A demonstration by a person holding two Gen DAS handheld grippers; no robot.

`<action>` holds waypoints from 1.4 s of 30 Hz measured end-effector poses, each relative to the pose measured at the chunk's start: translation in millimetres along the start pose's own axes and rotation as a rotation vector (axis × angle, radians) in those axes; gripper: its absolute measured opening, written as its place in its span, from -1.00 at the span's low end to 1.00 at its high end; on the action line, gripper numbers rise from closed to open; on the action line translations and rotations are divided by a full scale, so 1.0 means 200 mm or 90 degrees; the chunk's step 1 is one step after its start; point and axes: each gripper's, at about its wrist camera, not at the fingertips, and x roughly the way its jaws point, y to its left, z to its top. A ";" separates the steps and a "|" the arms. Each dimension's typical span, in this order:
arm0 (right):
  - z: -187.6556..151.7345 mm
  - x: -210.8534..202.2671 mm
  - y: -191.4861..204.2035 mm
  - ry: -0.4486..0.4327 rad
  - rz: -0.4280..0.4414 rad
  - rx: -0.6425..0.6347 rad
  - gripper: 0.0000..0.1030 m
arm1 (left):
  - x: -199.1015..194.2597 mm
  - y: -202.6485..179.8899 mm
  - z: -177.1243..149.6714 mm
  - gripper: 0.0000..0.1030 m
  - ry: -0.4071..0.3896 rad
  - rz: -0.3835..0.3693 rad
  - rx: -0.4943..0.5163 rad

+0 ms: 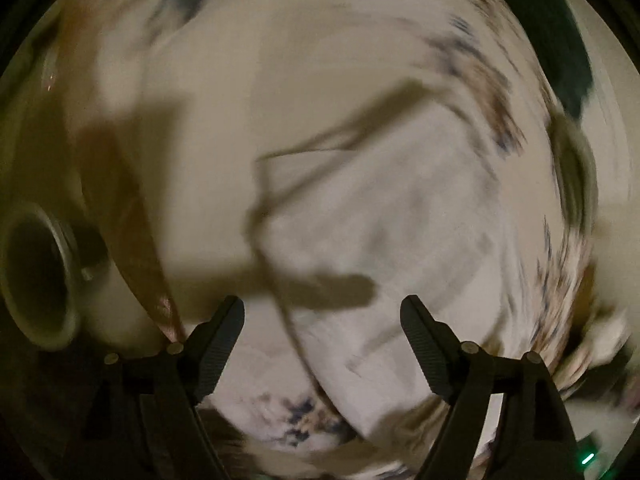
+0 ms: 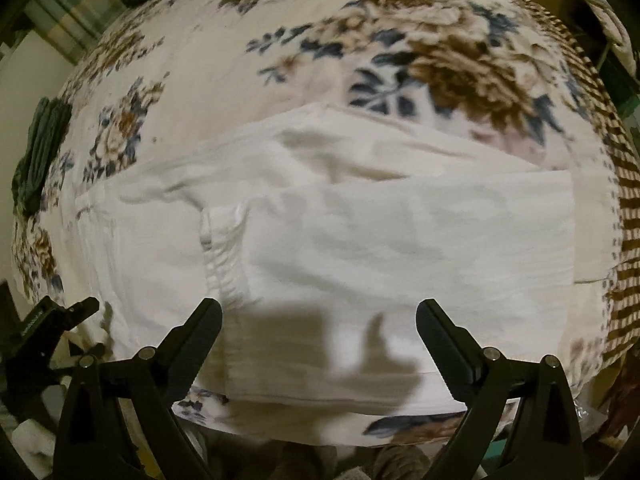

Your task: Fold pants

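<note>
Jaws spread and empty on both the left gripper (image 1: pixel 322 312) and right gripper (image 2: pixel 319 316), above white pants (image 2: pixel 340 240) lying folded flat on the floral blanket (image 2: pixel 400 40); soft, light cloth, best pinched at an edge.

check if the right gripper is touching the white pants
Cannot tell. In the right wrist view the right gripper stands open over the white pants with its shadow on the cloth, but no gap or contact shows plainly.

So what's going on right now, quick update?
Left tongs open, empty, view blurred. Right tongs open, empty, above the white pants. Pants lie folded on the floral blanket. Green clothes off to the side, not in the way.
</note>
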 end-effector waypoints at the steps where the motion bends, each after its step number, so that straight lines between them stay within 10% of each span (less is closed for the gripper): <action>1: 0.00 0.02 0.01 0.005 0.000 -0.001 0.93 | 0.04 0.05 0.01 0.52 0.002 -0.032 -0.031; 5: -0.02 0.10 0.03 0.027 -0.012 -0.002 0.93 | 0.06 0.09 0.04 0.50 -0.044 -0.100 -0.047; 7: -0.02 0.13 0.03 0.033 -0.021 -0.002 0.93 | 0.03 0.06 0.03 -0.10 -0.070 -0.095 -0.021; 13: -0.03 0.19 0.04 0.052 -0.024 0.008 0.93 | -0.05 0.04 -0.03 -0.79 -0.119 -0.087 0.030; 20: -0.01 0.19 0.09 0.047 -0.016 -0.001 0.93 | -0.11 -0.12 0.02 -0.83 -0.178 -0.097 0.106; 42: -0.01 0.23 -0.03 0.043 -0.066 0.025 0.93 | 0.04 0.09 0.14 -0.25 -0.089 -0.179 -0.035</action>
